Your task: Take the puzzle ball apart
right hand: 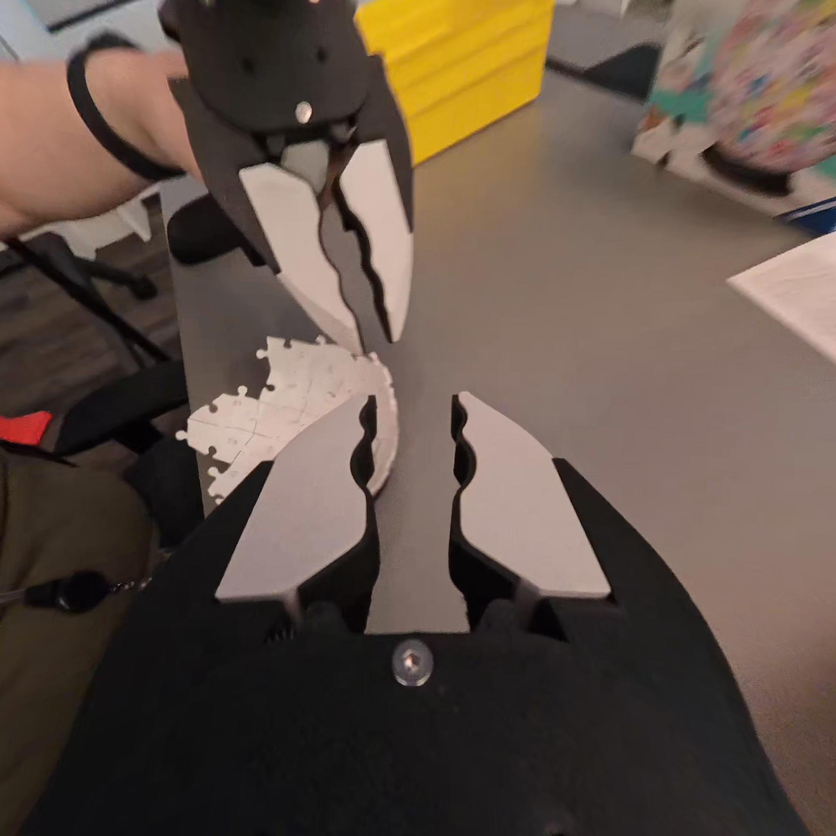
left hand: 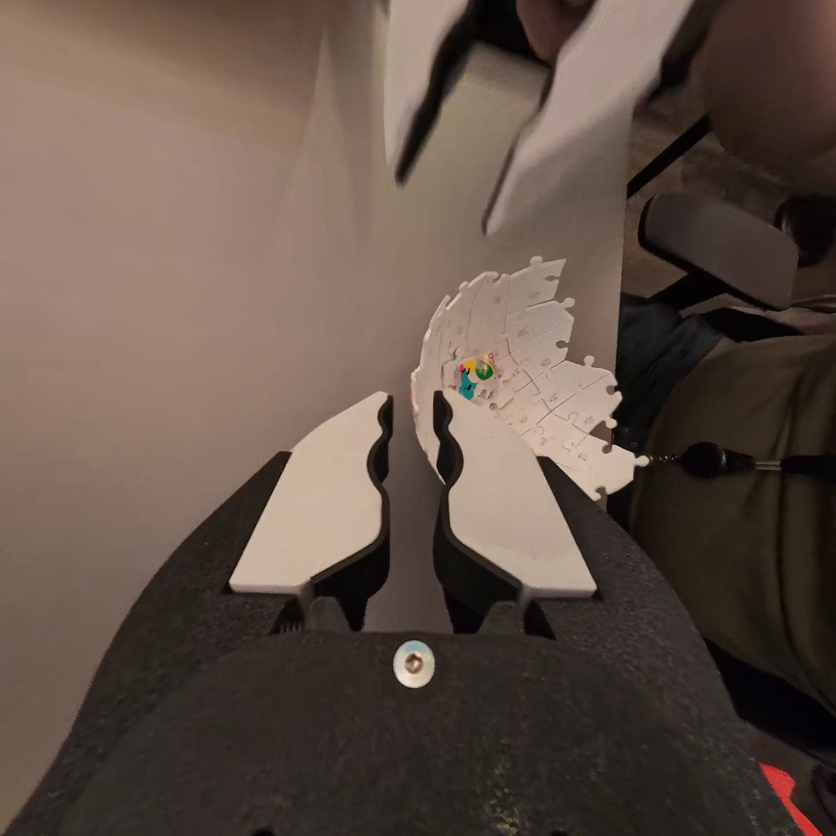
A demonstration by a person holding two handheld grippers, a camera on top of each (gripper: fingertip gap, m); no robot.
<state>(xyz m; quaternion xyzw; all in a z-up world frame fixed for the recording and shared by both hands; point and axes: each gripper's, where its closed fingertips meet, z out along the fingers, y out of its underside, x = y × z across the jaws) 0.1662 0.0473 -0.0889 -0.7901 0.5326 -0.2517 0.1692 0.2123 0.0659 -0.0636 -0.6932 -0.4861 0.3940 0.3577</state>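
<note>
A white curved shell of joined puzzle pieces (right hand: 289, 416) lies near the grey tabletop (right hand: 588, 362) edge. The left claw (right hand: 375, 339), narrowly parted and empty, nearly touches its rim; the right claw (right hand: 414, 398), spread and empty, sits beside it.

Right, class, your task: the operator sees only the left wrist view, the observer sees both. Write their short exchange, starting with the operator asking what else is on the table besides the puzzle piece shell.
Operator: I see the white puzzle shell at the table edge. What else is on the table?
Observer: A yellow bin stands at the far side.
Operator: The right claw is just a blur to me. Is it holding anything?
Observer: No. Its jaws stand apart, with only bare table between them.
</note>
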